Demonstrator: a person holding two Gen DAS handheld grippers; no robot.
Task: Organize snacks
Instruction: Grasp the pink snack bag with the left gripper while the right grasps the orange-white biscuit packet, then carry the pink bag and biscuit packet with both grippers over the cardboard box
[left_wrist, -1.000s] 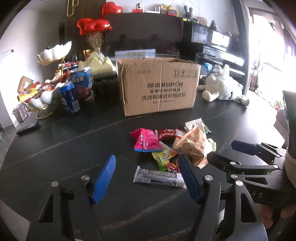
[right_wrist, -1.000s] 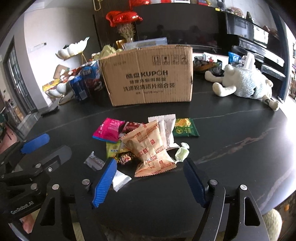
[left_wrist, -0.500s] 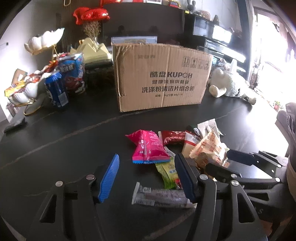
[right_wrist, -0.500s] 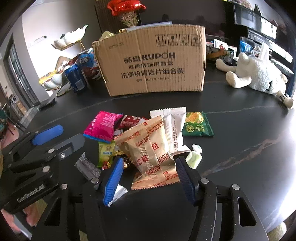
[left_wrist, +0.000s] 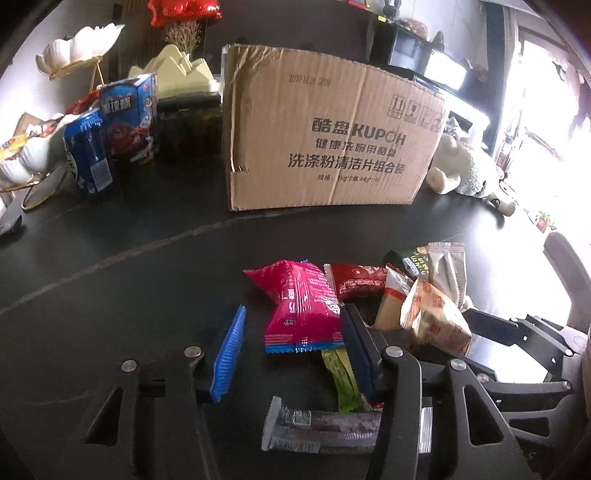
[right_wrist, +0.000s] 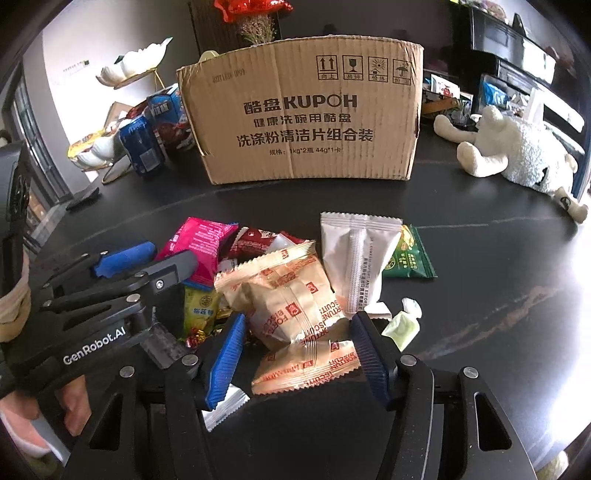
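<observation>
A pile of snack packets lies on the dark table (left_wrist: 110, 295) in front of a cardboard box (left_wrist: 325, 140). My left gripper (left_wrist: 291, 354) is open, its jaws on either side of the pink packet (left_wrist: 303, 314), low over the table. A green packet (left_wrist: 341, 376) and a silver bar (left_wrist: 325, 432) lie just below it. My right gripper (right_wrist: 299, 354) is open around the beige biscuit packet (right_wrist: 291, 306). The cardboard box (right_wrist: 303, 125) stands behind. The left gripper (right_wrist: 122, 258) also shows in the right wrist view, at the left by the pink packet (right_wrist: 199, 243).
A white packet (right_wrist: 358, 258), a green packet (right_wrist: 410, 258) and a pale candy (right_wrist: 402, 325) lie right of the biscuits. Blue snack boxes (left_wrist: 110, 129) and shell-shaped dishes (left_wrist: 22, 162) stand at the back left. A plush sheep (right_wrist: 517, 155) lies at the back right.
Both grippers have moved forward and down toward the pile. The left now brackets the pink packet and the right brackets the biscuit packet. Both jaws have narrowed a little.
</observation>
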